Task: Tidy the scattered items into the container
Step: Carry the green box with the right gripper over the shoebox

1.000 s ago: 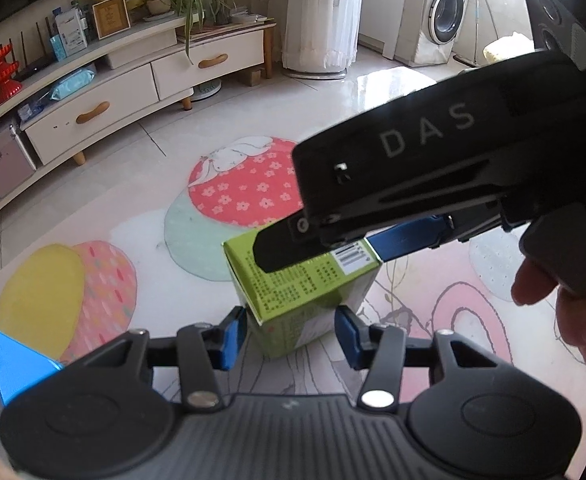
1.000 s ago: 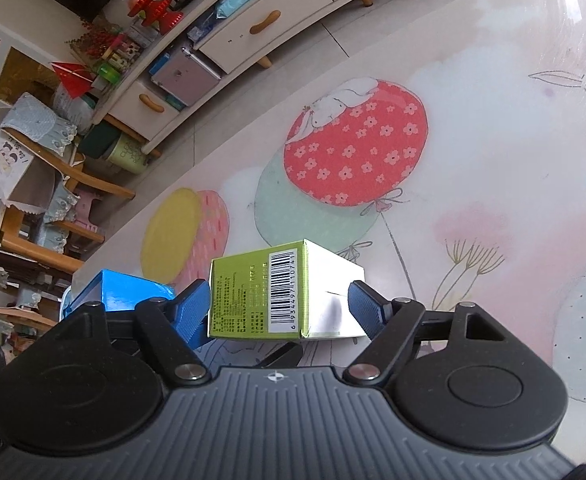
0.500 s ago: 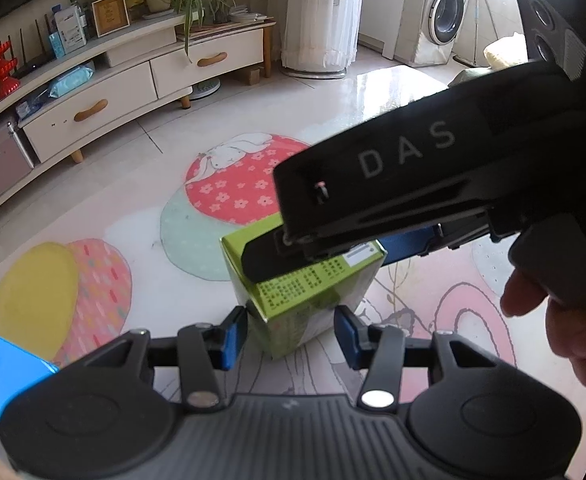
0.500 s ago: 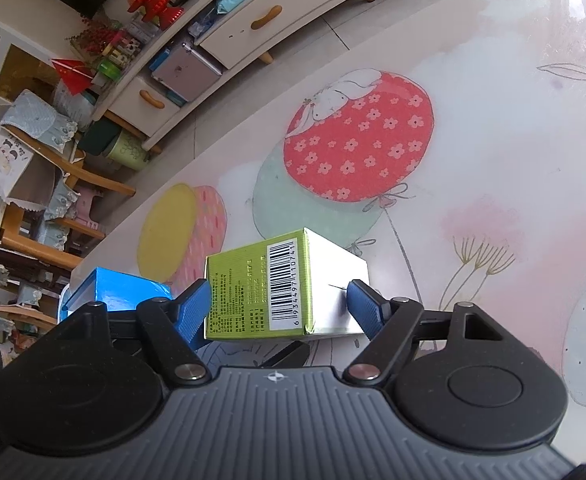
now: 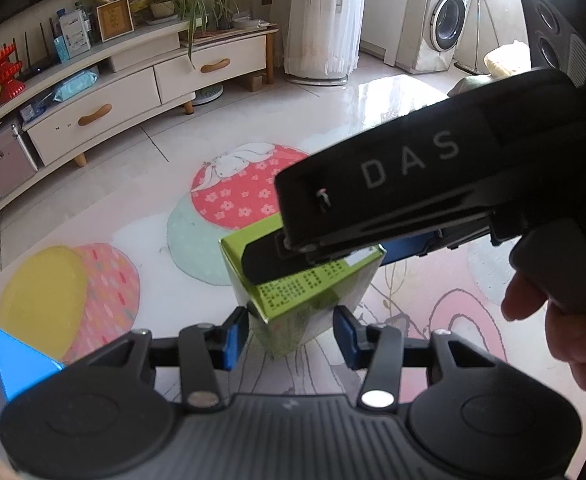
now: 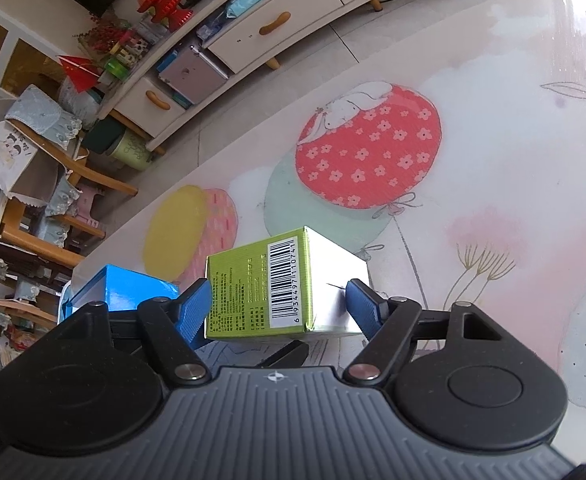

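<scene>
Your right tongs (image 6: 277, 304) straddle the green box (image 6: 261, 284), and your left tongs (image 5: 291, 330) stand half open just before it.

Blue pads of the right tongs sit beside the box's two sides; you cannot tell whether they press it. Its jaws have just been closing slightly. The box stands on the balloon-patterned tabletop (image 6: 493, 152), with the blue container (image 6: 129, 284) just beside it. Your left tongs hold nothing.
</scene>
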`<state>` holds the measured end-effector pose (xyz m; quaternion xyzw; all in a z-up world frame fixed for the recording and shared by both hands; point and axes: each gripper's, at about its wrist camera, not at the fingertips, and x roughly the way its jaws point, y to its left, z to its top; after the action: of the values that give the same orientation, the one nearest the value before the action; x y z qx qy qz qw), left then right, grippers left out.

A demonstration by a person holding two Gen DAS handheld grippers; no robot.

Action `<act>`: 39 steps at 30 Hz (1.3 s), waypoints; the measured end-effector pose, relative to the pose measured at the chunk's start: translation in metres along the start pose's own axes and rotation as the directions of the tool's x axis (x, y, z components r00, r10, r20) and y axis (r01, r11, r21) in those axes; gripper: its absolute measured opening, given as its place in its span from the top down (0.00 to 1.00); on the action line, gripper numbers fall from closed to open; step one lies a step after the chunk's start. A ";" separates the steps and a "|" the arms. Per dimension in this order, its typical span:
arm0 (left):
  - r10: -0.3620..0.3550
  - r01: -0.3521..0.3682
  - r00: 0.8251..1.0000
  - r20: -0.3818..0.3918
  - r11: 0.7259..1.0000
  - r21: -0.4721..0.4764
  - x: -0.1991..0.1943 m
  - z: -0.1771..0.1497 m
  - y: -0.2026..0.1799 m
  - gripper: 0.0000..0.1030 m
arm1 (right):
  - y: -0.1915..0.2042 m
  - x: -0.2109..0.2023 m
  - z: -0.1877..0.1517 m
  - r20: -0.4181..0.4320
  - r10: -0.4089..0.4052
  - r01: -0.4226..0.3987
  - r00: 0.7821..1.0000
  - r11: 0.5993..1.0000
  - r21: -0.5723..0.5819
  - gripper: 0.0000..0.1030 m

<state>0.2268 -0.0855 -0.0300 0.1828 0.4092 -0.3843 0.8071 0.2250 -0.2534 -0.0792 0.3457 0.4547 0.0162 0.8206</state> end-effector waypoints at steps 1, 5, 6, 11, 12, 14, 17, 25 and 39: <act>0.001 -0.001 1.000 0.003 1.000 0.000 -0.003 0.000 0.000 0.54 | 0.002 -0.002 0.000 0.002 0.001 -0.001 1.000 1.000 -0.002 0.11; 0.006 -0.006 1.000 0.016 1.000 0.000 -0.014 -0.001 0.001 0.54 | 0.011 -0.010 -0.002 0.011 0.004 -0.004 1.000 1.000 -0.013 0.11; 0.008 -0.008 1.000 0.019 1.000 0.000 -0.018 -0.001 0.001 0.54 | 0.013 -0.013 -0.003 0.013 0.005 -0.005 1.000 1.000 -0.016 0.11; 0.019 -0.019 0.999 0.041 1.000 0.000 -0.037 -0.001 0.003 0.54 | 0.031 -0.028 -0.007 0.029 0.012 -0.011 1.000 0.999 -0.040 0.11; 0.022 -0.022 0.999 0.047 1.000 0.000 -0.041 -0.002 0.004 0.54 | 0.034 -0.031 -0.008 0.032 0.014 -0.013 0.999 0.999 -0.045 0.11; 0.029 -0.029 0.998 0.057 1.000 -0.002 -0.050 -0.002 0.005 0.54 | 0.042 -0.037 -0.010 0.039 0.019 -0.017 0.999 0.998 -0.056 0.11; 0.042 -0.042 0.997 0.071 0.999 -0.004 -0.063 -0.004 0.008 0.54 | 0.056 -0.045 -0.013 0.047 0.027 -0.023 0.999 0.997 -0.074 0.11; 0.080 -0.078 0.992 0.101 0.997 -0.023 -0.094 -0.014 0.025 0.54 | 0.098 -0.057 -0.026 0.056 0.052 -0.044 0.997 0.991 -0.127 0.11; 0.142 -0.135 0.983 0.118 0.989 -0.067 -0.137 -0.040 0.063 0.54 | 0.170 -0.056 -0.054 0.038 0.088 -0.078 0.995 0.975 -0.208 0.11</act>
<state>0.2039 0.0440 0.0548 0.1631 0.3562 -0.3254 0.8606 0.2002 -0.1128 0.0420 0.2777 0.4163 0.0893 0.8612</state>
